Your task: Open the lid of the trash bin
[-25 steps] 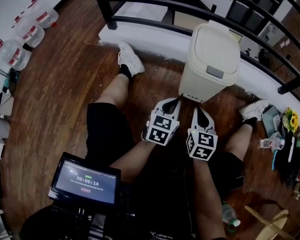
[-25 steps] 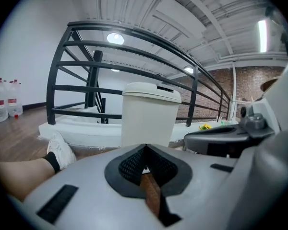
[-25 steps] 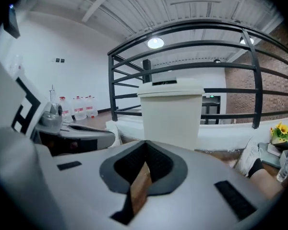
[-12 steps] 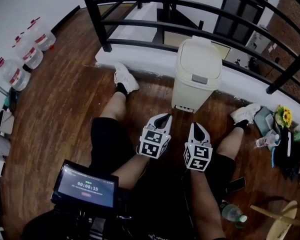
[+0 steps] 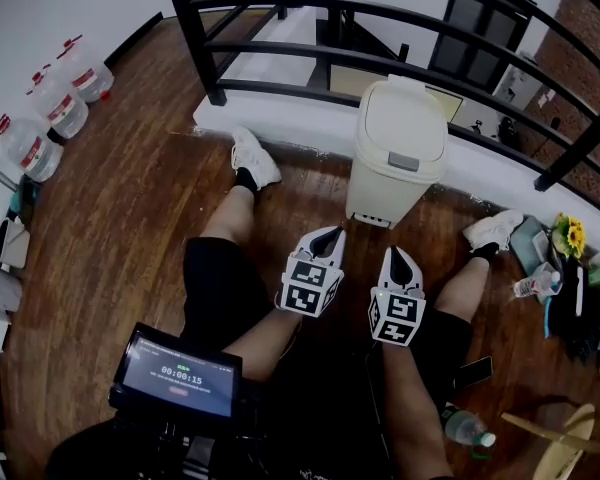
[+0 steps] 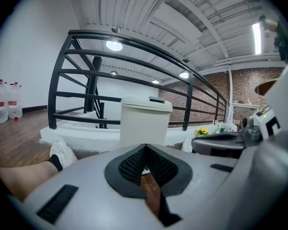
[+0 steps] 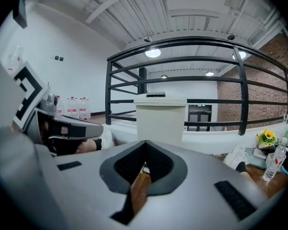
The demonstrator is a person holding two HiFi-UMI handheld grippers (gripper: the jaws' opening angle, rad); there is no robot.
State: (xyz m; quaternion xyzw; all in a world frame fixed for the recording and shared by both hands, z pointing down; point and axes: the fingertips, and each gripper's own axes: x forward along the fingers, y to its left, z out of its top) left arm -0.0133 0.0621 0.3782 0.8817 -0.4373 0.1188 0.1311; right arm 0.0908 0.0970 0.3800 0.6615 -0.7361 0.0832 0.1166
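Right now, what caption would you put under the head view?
Left gripper and right gripper, both shut, point at the cream trash bin, lid closed, beside a black railing.

One trash bin [image 5: 395, 163], and one lid [image 5: 405, 118] on top. Two grippers: the left gripper [image 5: 327, 234] and the right gripper [image 5: 395, 254]. Two white sneakers, a left sneaker [image 5: 252, 155] and a right sneaker [image 5: 492, 231]. Three water jugs [image 5: 62, 111] with red caps. Two small plastic bottles, a near bottle [image 5: 468, 430] and a far bottle [image 5: 538, 285]. One lit screen [image 5: 180, 373].
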